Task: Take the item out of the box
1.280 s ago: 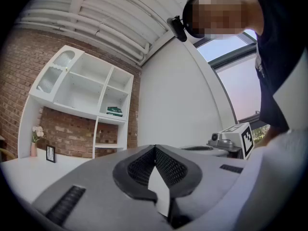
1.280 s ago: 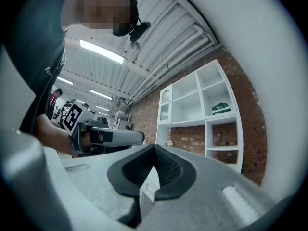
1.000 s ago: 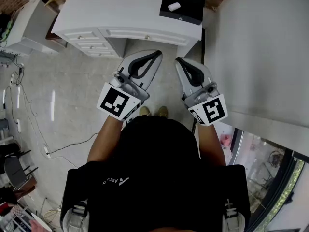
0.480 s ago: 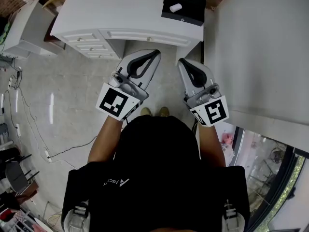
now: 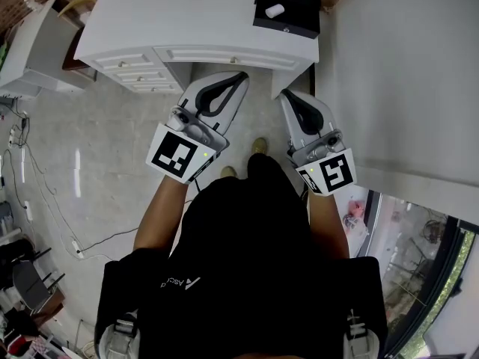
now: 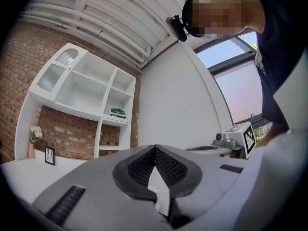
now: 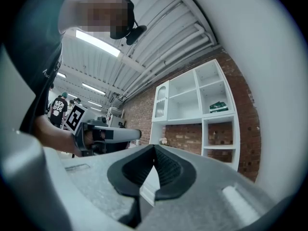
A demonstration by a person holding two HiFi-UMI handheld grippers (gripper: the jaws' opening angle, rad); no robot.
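Note:
In the head view an open black box (image 5: pixel 286 7) rests on the white desk (image 5: pixel 187 17) at the top, with a small white item (image 5: pixel 275 10) lying inside it. My left gripper (image 5: pixel 241 75) is held over the floor just short of the desk's front edge, jaws shut and empty. My right gripper (image 5: pixel 287 94) hangs beside it, below the box, also shut on nothing. In the left gripper view the left gripper (image 6: pixel 155 148) has its dark pads meeting at the tips; the right gripper (image 7: pixel 154 147) looks the same in its own view.
The desk has drawers (image 5: pixel 138 67) along its front. A white wall or panel (image 5: pixel 404 81) stands close on the right. Cables (image 5: pixel 45 193) trail over the grey floor at left. White shelving (image 6: pixel 91 95) stands against a brick wall.
Both grippers have drifted a little toward the desk and the box. One of the person's feet has stepped forward. The jaws stayed shut.

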